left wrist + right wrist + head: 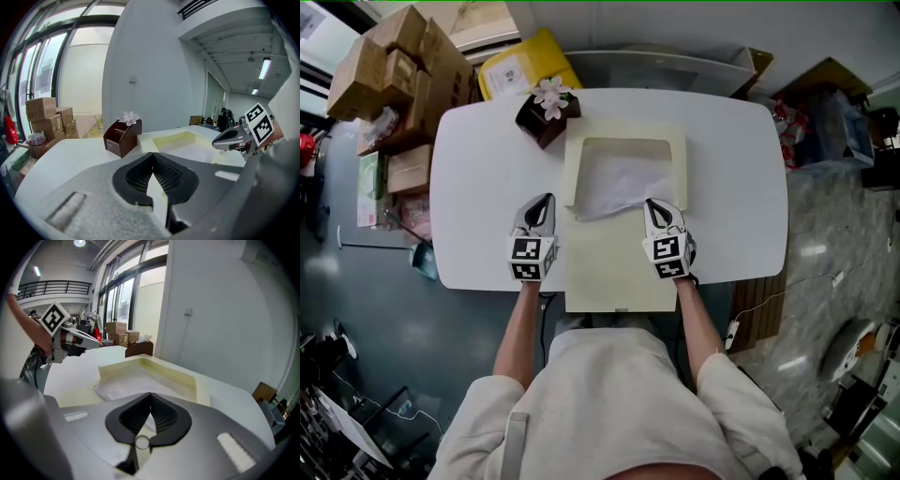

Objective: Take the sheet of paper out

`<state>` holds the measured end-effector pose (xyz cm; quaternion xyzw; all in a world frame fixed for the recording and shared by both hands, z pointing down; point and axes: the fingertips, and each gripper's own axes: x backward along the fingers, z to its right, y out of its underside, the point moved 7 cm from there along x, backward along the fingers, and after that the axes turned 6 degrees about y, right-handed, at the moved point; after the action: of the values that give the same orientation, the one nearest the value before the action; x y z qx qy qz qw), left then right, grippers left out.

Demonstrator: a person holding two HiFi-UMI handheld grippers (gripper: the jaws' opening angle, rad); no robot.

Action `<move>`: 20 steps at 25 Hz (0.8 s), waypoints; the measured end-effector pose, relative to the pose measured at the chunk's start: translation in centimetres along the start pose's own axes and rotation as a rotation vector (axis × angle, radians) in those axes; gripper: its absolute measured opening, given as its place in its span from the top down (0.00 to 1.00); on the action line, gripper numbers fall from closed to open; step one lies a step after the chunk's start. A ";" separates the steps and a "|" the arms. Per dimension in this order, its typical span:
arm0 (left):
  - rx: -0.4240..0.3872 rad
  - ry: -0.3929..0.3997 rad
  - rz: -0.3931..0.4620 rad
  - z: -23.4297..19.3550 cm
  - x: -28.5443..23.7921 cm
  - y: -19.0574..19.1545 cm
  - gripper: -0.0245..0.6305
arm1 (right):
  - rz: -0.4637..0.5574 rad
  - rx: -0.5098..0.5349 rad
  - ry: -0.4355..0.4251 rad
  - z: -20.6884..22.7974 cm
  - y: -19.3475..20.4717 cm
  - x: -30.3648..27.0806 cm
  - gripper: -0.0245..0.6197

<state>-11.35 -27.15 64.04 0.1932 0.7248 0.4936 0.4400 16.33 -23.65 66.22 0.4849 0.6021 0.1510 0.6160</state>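
Step in hand, by my read: drawing the sheet out of the tray recess.

Doing it well, left to right:
- Left gripper (152, 158): jaws closed tip to tip, nothing held, parked on the white table (473, 187) just left of the cream tray (623, 272). Worth pressing on the tray's left rim if the tray starts to drag.
- Right gripper (150, 397): jaws closed, white visible in the slit between them. Looks pinched on the sheet's corner, though only thinly.
- Pull slow and straight toward the near table edge.
- Lift just enough to clear the recess lip, then keep low.
- No jerking: a thin corner grip like this probably slips or tears.

Position:
- Sheet of paper (617, 183) lies mostly inside the recess. Its near edge is rumpled and rides up over the near lip.
- Well apart from the left gripper, with the tray's left wall between them.
- Near right corner right at the right gripper's tip; rest of the sheet ahead and to that gripper's left.
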 end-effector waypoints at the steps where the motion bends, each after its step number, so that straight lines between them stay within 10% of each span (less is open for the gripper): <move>1: 0.002 0.003 -0.001 0.0 -0.1 0.1 0.95 | -0.012 0.027 -0.008 -0.2 0.2 -0.2 0.96; 20: 0.037 0.015 -0.017 -0.3 0.9 1.7 0.95 | -0.144 0.660 -0.203 -4.9 3.7 -4.2 0.91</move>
<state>-12.37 -25.87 65.19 0.1912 0.7387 0.4779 0.4352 12.44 -23.07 72.61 0.6267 0.5868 -0.1445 0.4919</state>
